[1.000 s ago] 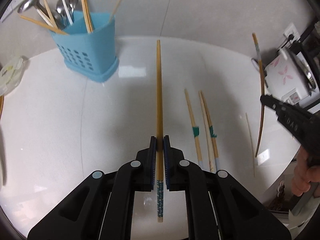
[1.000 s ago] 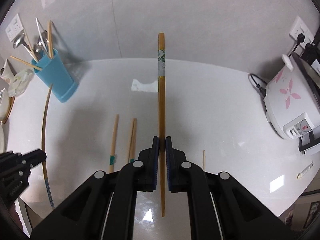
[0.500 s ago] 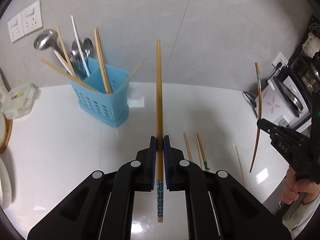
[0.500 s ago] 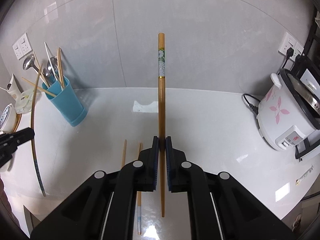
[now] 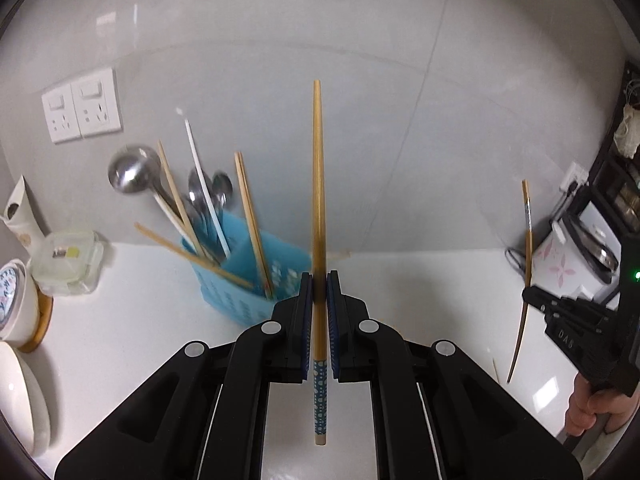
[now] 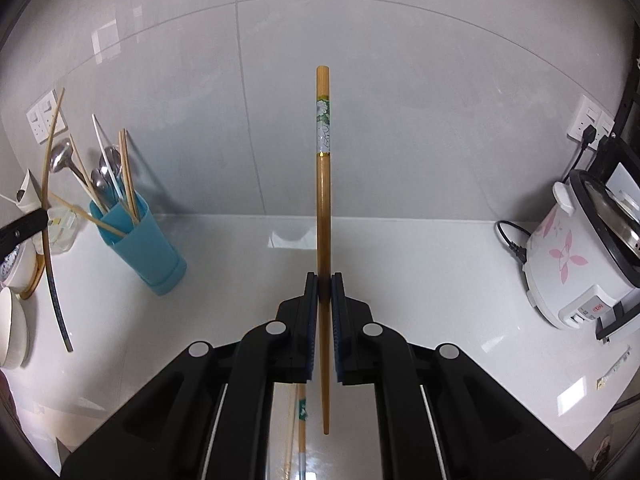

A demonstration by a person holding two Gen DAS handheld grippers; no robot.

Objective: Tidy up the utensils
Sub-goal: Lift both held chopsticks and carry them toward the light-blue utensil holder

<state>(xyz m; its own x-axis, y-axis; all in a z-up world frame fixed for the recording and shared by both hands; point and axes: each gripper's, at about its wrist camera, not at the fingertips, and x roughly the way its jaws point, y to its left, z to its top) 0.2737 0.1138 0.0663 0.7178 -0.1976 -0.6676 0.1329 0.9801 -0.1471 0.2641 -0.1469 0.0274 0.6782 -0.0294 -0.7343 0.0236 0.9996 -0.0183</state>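
Note:
My left gripper is shut on a wooden chopstick with a blue dotted end; its thin tip points up and away. Just left of it, behind the fingers, stands the blue utensil holder with spoons and chopsticks in it. My right gripper is shut on a chopstick with a flowered band, thick end up. That holder stands far left in the right wrist view. A loose chopstick with green tape lies on the counter under the right gripper.
A white rice cooker with a pink flower and a power cord stands at the right. A clear lidded box, a cup and white bowls sit at the left. Wall sockets are behind. A hand holds the right gripper's handle.
Both grippers have risen and tipped upward with their chopsticks, so the wall fills more of each view. The left one has come closer to the blue holder; the loose chopsticks have dropped out of its view.

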